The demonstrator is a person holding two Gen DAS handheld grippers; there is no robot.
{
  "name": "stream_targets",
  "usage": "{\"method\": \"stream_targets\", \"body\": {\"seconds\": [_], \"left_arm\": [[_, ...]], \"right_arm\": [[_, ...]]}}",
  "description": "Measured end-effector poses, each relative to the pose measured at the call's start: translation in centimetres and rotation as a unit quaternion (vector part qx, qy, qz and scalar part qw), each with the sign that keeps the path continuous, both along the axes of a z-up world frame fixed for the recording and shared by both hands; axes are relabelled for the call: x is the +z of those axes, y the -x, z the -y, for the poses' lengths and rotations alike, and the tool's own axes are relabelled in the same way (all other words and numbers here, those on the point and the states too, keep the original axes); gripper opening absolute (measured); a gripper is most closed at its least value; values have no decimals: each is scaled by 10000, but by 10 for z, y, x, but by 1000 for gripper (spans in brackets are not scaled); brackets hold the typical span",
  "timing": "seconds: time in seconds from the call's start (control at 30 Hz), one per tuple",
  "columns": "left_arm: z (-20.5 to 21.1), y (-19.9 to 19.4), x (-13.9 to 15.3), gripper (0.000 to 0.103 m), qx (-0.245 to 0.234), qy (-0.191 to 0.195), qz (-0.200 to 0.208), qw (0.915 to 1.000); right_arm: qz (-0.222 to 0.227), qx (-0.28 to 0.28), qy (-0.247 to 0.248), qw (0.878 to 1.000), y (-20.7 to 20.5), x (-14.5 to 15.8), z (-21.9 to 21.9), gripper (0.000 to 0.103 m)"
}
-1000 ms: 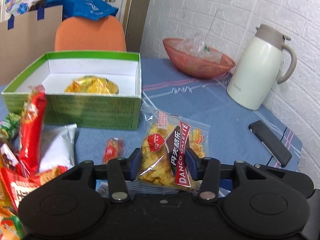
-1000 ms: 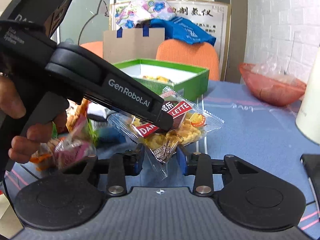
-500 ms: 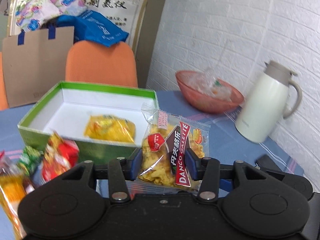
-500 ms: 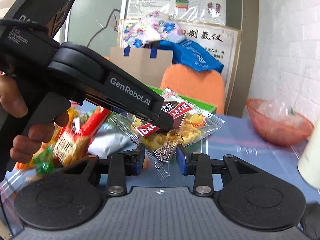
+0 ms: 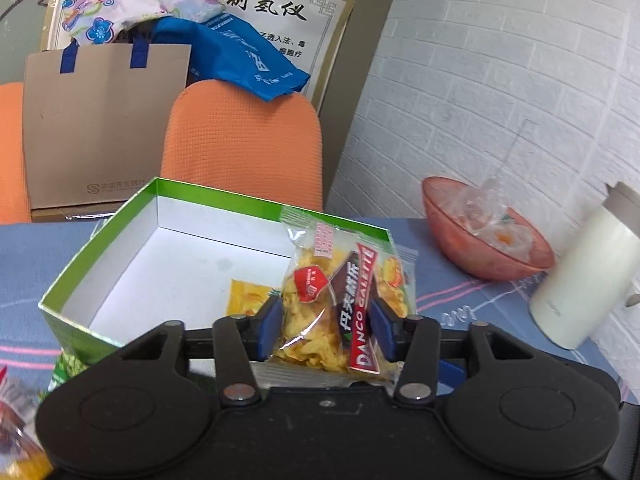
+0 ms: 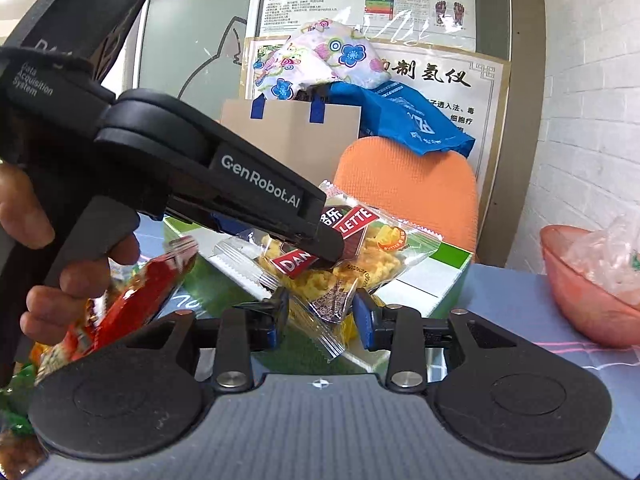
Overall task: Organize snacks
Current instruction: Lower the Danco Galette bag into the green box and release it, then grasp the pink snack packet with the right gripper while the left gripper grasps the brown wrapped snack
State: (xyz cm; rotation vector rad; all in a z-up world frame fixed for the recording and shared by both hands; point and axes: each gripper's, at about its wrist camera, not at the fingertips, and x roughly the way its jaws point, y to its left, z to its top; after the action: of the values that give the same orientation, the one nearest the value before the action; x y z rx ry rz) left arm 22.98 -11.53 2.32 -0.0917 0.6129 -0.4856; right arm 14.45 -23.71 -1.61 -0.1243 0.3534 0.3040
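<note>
right jaws (image 6: 320, 322) opening off the packet (image 5: 344, 304); left jaws (image 5: 326, 330) alone grip it, now over the box (image 5: 104, 248), ready to drop.

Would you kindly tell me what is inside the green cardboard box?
Inside the green cardboard box, one yellow snack packet lies on the white floor. The clear Danco Galette biscuit packet, held in front, hides the box's right part.

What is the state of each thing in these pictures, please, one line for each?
Left claw: shut on the Danco snack packet, held over the green box.
Right claw: jaws opening, only the packet's lower corner between them.
Green box: open, no lid, one yellow packet inside.
Pink bowl: upright, clear plastic in it.
White jug: upright, lid on.
</note>
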Motion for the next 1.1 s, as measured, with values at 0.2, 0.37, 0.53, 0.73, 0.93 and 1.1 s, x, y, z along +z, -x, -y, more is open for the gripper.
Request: {"method": "stream_targets", "body": {"seconds": [0.2,0.37,0.53,0.73,0.93,1.1], "left_arm": [[-22,14,9,103,270,212,78,9994],[-36,47,33,103,347,144,158,9992],[-51,102,43,103,337,121,419,9985],[-77,161,26,103,394,366,358,9979],[-107,201,-5,103,657,744,-123,9950],[-125,228,-28,103,729,1030,-540,9905]], "right_arm": [[56,-144,-151,9998,4,5,7,103],[310,-82,-292,9991,41,27,15,103],[338,-17,-344,9988,86,36,18,103],[-90,147,-544,9984,124,22,15,103],[-539,348,-838,9944,148,2,6,103],[-861,670,-779,9910,157,-16,-10,103]]}}
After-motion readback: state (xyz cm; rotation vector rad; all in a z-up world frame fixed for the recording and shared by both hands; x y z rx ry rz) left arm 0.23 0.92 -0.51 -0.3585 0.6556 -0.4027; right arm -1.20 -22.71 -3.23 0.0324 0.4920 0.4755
